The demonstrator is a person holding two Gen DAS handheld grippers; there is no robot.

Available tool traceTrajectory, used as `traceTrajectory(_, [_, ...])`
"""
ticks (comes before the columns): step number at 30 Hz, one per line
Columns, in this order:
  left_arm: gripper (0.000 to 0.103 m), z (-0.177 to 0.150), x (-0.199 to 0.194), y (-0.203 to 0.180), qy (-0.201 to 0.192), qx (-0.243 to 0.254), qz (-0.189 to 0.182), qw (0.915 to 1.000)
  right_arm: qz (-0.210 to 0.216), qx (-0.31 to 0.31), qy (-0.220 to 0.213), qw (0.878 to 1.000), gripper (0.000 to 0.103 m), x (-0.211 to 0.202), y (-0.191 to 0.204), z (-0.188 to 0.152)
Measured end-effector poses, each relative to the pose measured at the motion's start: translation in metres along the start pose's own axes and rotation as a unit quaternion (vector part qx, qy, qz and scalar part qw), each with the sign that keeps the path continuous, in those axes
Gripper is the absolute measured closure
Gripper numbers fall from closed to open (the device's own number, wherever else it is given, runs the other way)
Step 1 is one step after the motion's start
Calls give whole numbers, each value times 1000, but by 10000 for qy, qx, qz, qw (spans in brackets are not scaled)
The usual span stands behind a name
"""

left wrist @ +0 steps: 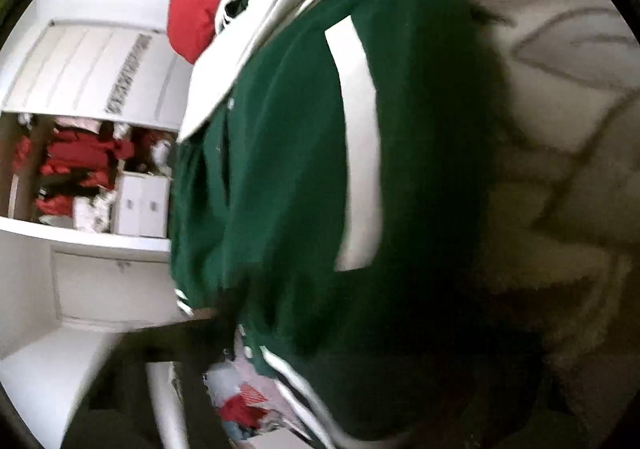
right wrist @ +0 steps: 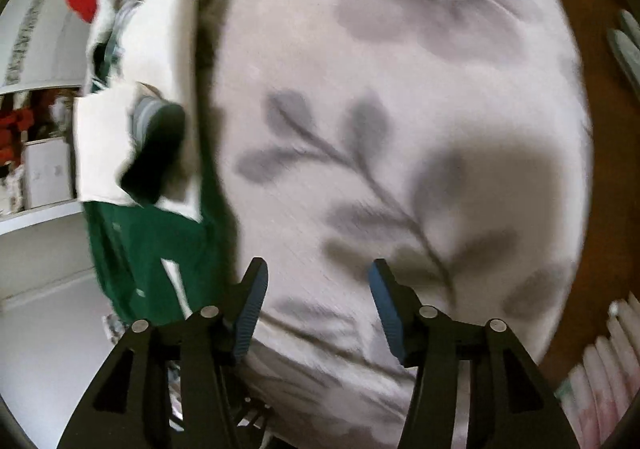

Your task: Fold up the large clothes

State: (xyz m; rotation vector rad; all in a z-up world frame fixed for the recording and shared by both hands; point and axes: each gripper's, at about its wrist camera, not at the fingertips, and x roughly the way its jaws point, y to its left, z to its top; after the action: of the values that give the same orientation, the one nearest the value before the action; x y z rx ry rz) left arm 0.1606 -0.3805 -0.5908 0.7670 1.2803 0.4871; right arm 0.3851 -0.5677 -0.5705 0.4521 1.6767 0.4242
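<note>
Green jacket (left wrist: 288,177) with white trim lies on the leaf-print bedspread (right wrist: 400,89), blurred. Right gripper (right wrist: 316,293) hangs spread and empty; the left gripper's fingers are hidden, its grip unclear.

a leaf-print bed (right wrist: 400,89) carries a green jacket (left wrist: 300,169).

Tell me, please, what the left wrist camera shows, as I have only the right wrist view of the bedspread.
Observer: The green jacket fills most of that view.
Operator: Can you see its lower edge?
Observer: Yes, a ribbed hem with white stripes crosses the bottom of the picture.
Operator: Thank you; any fastenings?
Observer: White snaps sit on the front edge just above that hem.
</note>
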Motion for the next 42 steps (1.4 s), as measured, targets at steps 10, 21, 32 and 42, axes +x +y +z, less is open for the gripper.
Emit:
traceTrajectory(10, [90, 12, -15, 41, 142, -668, -255, 9973, 2276, 117, -268, 9733, 21, 56, 33, 107])
traceTrajectory(21, [91, 7, -23, 109, 95, -1043, -729, 9918, 1595, -265, 602, 9850, 73, 93, 111, 127])
traceTrajectory(32, [92, -54, 39, 319, 334, -2780, -2429, 9288, 194, -989, 250, 9946, 78, -2, 366, 113])
traceTrajectory(42, [92, -128, 260, 403, 1206, -3710, -3772, 8399, -1518, -1421, 401, 9773, 78, 185, 601, 130])
